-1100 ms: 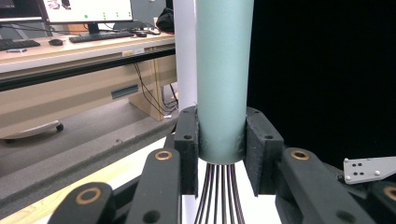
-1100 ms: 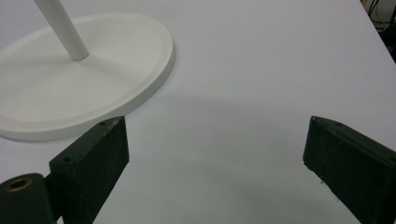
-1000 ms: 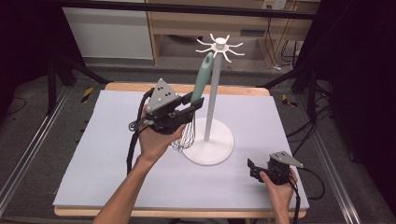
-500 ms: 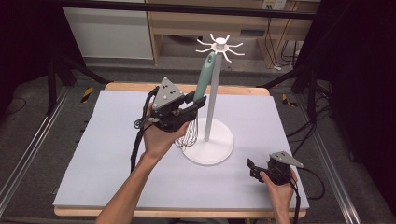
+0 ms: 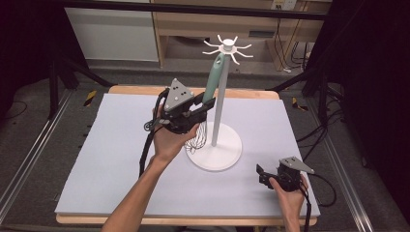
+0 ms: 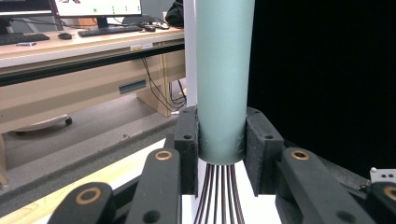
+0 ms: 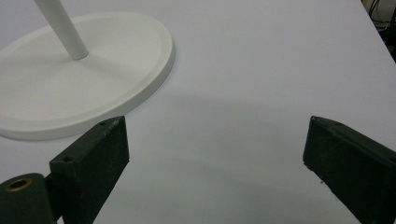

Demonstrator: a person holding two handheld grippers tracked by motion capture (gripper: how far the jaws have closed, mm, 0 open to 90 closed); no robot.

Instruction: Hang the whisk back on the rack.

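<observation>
Whisk (image 5: 212, 89) — pale green handle, dark wire loops at the lower end. Held nearly upright, leaning a little, just beside the pole of the stand; handle top reaches up under the hooks at the pole's head. Wire loops hang above the near-left edge of the stand's base. In the left gripper view the handle (image 6: 223, 79) fills the gap between the two pads, which press on its lower end, wires fanning out below.

Left tongs (image 5: 196, 107) — clamped on the whisk handle, raised above the desk, grey three-cornered plate on top, cable trailing down toward the forearm.

Right tongs (image 5: 261, 175) — resting low near the front right corner of the desk, spread wide, nothing between the pads; bare sheet shows in the gap in the right gripper view (image 7: 215, 158).

Stand (image 5: 217, 153) — white, round flat base, thin pole, a ring of curved hooks at the top. The pole stands directly behind the whisk as seen along the left tongs. Base edge (image 7: 154, 74) lies near the right tongs, apart from them.

Desk (image 5: 96, 159) — wooden top covered by a pale lilac sheet.

Surroundings — wooden shelving and cables beyond the desk; a second bench with keyboard and monitor in the left gripper view.

Writing — no legible label on any item.
</observation>
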